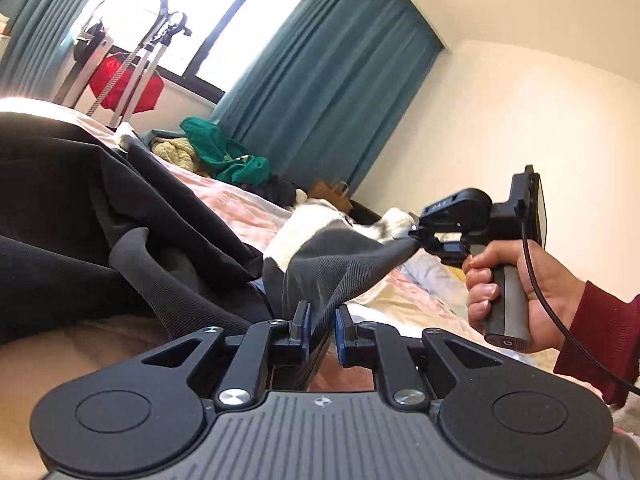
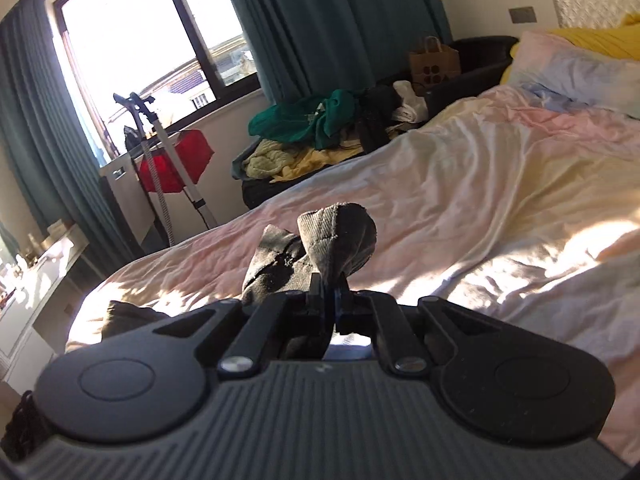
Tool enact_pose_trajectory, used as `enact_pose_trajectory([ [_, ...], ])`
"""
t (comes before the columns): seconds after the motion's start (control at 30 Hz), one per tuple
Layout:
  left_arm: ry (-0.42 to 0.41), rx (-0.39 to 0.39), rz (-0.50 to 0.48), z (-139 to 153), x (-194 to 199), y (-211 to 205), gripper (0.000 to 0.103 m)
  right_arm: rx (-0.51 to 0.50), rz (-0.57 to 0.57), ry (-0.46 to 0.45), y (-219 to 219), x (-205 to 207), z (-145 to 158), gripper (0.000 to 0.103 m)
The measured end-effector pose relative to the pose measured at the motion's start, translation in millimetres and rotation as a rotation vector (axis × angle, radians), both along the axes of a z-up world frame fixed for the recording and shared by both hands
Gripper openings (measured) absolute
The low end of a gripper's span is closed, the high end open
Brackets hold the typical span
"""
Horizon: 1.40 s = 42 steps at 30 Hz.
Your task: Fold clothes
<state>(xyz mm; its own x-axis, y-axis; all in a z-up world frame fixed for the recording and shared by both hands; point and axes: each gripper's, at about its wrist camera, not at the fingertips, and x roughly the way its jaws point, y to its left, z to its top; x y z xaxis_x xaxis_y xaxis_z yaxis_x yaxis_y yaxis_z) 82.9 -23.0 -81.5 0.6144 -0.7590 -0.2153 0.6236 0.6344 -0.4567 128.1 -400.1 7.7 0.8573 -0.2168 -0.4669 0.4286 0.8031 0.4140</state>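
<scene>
Above the bed [image 2: 460,184], your dark grey garment [image 1: 344,268] hangs stretched between both tools. Your left gripper [image 1: 322,326] pinches one end of it between its blue pads [image 1: 341,330]; your right gripper [image 2: 330,296] is pressed together on a bunched corner. Beyond the bed's far edge, a green top [image 2: 312,120] lies on a pile of clothes, with teal curtains [image 1: 320,92] behind.

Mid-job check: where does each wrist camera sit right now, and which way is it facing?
Left wrist: on the left tool, facing along the bed toward the teal curtain; shows the right tool and right hand pinching the dark grey knit garment.
Right wrist: on the right tool, facing the window; only its own fingers show.
Shared: garment, green clothes pile, pastel bedsheet.
</scene>
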Motion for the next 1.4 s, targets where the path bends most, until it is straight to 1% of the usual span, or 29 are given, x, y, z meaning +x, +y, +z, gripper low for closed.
enact_pose_trajectory([
  [0.03, -0.014, 0.017, -0.022, -1, -2, -5, 0.013, 0.025, -0.053, 0.009, -14, -13, -10, 0.008],
  [0.07, -0.024, 0.037, -0.04, -4, -3, -10, 0.013, 0.077, -0.092, 0.019, -27, -24, -23, 0.008],
  [0.17, 0.011, 0.099, -0.111, -16, -3, -24, 0.014, 0.291, -0.177, 0.045, -64, -53, -65, 0.008],
  [0.23, 0.015, 0.146, -0.128, -21, -6, -32, 0.014, 0.462, -0.206, 0.06, -81, -67, -91, 0.008],
  [0.3, 0.022, 0.201, -0.125, -26, -7, -40, 0.016, 0.583, -0.249, 0.058, -86, -78, -109, 0.01],
  [0.4, 0.055, 0.236, -0.104, -34, -2, -44, 0.016, 0.711, -0.31, -0.004, -86, -88, -121, 0.011],
  [0.47, 0.074, 0.25, -0.086, -38, 0, -44, 0.018, 0.742, -0.323, -0.016, -84, -89, -124, 0.013],
  [0.5, 0.083, 0.251, -0.074, -39, 1, -42, 0.019, 0.753, -0.327, -0.016, -83, -89, -124, 0.019],
  [0.53, 0.094, 0.248, -0.063, -40, 1, -40, 0.02, 0.763, -0.33, -0.017, -81, -90, -125, 0.031],
  [0.57, 0.107, 0.244, -0.053, -40, 2, -38, 0.02, 0.773, -0.323, -0.013, -80, -89, -125, 0.039],
  [0.6, 0.126, 0.239, -0.042, -38, 1, -34, 0.024, 0.783, -0.31, -0.005, -79, -87, -126, 0.053],
  [0.63, 0.142, 0.24, -0.035, -39, 0, -32, 0.026, 0.793, -0.296, 0.004, -78, -86, -127, 0.059],
  [0.7, 0.172, 0.26, -0.019, -42, 3, -33, 0.026, 0.812, -0.269, 0.021, -76, -82, -128, 0.059],
  [0.8, 0.215, 0.27, 0.002, -45, 5, -32, 0.028, 0.796, -0.211, 0.073, -68, -70, -133, 0.058],
  [0.83, 0.224, 0.268, 0.009, -46, 7, -31, 0.031, 0.788, -0.191, 0.089, -65, -65, -135, 0.05],
  [0.87, 0.228, 0.265, 0.014, -46, 9, -31, 0.032, 0.761, -0.179, 0.106, -62, -60, -135, 0.039],
  [0.9, 0.231, 0.259, 0.02, -46, 11, -30, 0.034, 0.72, -0.175, 0.123, -59, -54, -134, 0.016],
  [0.93, 0.236, 0.25, 0.023, -46, 11, -28, 0.034, 0.67, -0.173, 0.127, -55, -49, -130, 0.013],
  [1.0, 0.258, 0.215, 0.018, -47, 15, -23, 0.034, 0.556, -0.175, 0.118, -46, -38, -119, 0.009],
  [1.03, 0.267, 0.198, 0.018, -48, 17, -20, 0.034, 0.512, -0.173, 0.112, -42, -33, -114, 0.009],
  [1.13, 0.297, 0.14, 0.039, -46, 22, -10, 0.034, 0.45, -0.166, 0.027, -44, -21, -96, 0.008],
  [1.2, 0.332, 0.083, 0.075, -44, 24, 0, 0.035, 0.41, -0.188, -0.038, -58, -21, -84, 0.008],
  [1.27, 0.383, 0.02, 0.165, -44, 21, 14, 0.045, 0.377, -0.229, -0.105, -76, -25, -76, 0.008],
  [1.33, 0.437, -0.049, 0.263, -45, 18, 29, 0.063, 0.369, -0.281, -0.157, -100, -29, -76, 0.008],
  [1.4, 0.528, -0.189, 0.376, -50, 14, 52, 0.065, 0.407, -0.318, -0.169, -118, -31, -87, 0.008],
])
